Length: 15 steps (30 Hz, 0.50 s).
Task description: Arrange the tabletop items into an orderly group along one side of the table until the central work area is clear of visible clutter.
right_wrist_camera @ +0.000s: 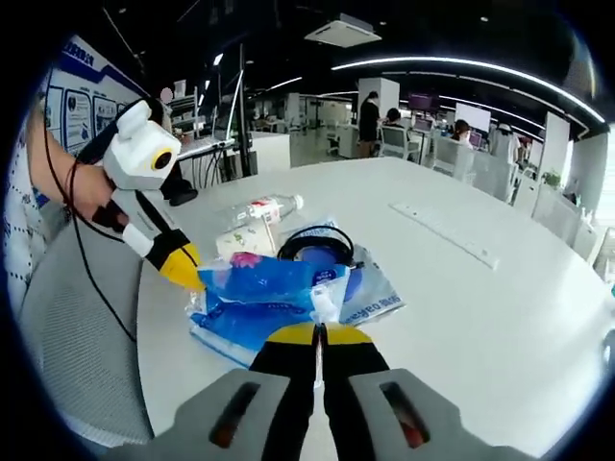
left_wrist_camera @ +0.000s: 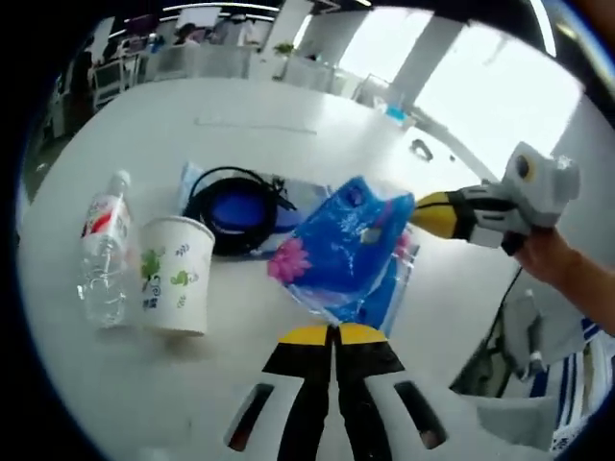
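Your left claw (left_wrist_camera: 335, 333) sits low over the white desk (left_wrist_camera: 288, 106), its 2 yellow-tipped jaws pressed together at the near edge of the blue tissue pack (left_wrist_camera: 346, 250); whether they pinch any wrapper you cannot tell from here. In the right gripper view your right claw (right_wrist_camera: 318, 333) has its jaws pressed together on a fold of that pack's wrapper, and the left claw's yellow tip touches the pack's far-left corner.

Beside the pack, in the left gripper view: a black coiled cable (left_wrist_camera: 233, 206) lies on a flat blue packet (left_wrist_camera: 252, 213) just behind it. A paper cup (left_wrist_camera: 177, 275) with green print stands upright to the left, and a clear water bottle (left_wrist_camera: 104, 252) stands touching the cup. All 5 items cluster together near the desk's edge.
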Each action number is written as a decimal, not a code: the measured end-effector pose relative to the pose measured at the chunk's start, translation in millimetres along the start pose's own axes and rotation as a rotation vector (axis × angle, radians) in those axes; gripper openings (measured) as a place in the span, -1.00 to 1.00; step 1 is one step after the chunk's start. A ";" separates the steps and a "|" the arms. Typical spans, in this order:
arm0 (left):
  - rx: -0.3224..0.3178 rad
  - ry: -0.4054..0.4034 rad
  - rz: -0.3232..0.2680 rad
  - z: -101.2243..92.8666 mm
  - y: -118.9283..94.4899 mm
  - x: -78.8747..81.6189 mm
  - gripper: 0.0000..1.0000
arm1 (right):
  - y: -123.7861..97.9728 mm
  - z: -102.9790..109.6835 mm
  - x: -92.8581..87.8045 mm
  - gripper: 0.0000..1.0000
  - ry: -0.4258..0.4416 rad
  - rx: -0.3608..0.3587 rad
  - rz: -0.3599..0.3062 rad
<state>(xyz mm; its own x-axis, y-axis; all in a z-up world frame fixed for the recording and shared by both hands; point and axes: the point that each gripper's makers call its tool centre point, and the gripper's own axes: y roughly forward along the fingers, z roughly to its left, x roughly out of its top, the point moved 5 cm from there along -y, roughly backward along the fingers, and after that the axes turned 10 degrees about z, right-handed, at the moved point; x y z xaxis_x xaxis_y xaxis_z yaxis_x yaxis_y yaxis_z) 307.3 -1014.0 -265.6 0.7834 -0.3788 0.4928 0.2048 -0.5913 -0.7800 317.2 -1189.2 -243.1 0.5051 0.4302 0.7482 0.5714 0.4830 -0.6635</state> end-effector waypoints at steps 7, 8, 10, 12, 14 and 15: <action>-0.028 0.075 0.025 -8.7 0.2 17.0 -1.00 | -17.4 -5.6 -1.7 -1.00 0.047 -0.058 -0.021; -0.038 0.094 0.036 -10.9 1.2 18.9 -1.00 | -21.0 -6.1 -2.5 -1.00 0.062 -0.065 -0.025; -0.046 0.118 0.042 -13.6 2.4 22.5 -1.00 | -27.5 -7.5 -4.5 -1.00 0.077 -0.081 -0.028; -0.056 0.130 0.048 -16.5 3.3 26.4 -1.00 | -31.1 -8.7 -6.0 -1.00 0.088 -0.089 -0.031; -0.072 0.156 0.057 -21.8 4.4 31.2 -1.00 | -37.7 -10.6 -7.9 -1.00 0.106 -0.108 -0.033; -0.081 0.197 0.064 -25.0 5.1 34.2 -1.00 | -42.0 -11.9 -8.6 -1.00 0.119 -0.120 -0.038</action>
<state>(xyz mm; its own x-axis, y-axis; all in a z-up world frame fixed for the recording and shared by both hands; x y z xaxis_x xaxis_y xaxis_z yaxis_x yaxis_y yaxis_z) 320.4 -1047.7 -243.0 0.6621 -0.5441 0.5153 0.1046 -0.6137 -0.7826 296.6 -1222.2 -221.6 0.5505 0.3162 0.7727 0.6613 0.3997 -0.6347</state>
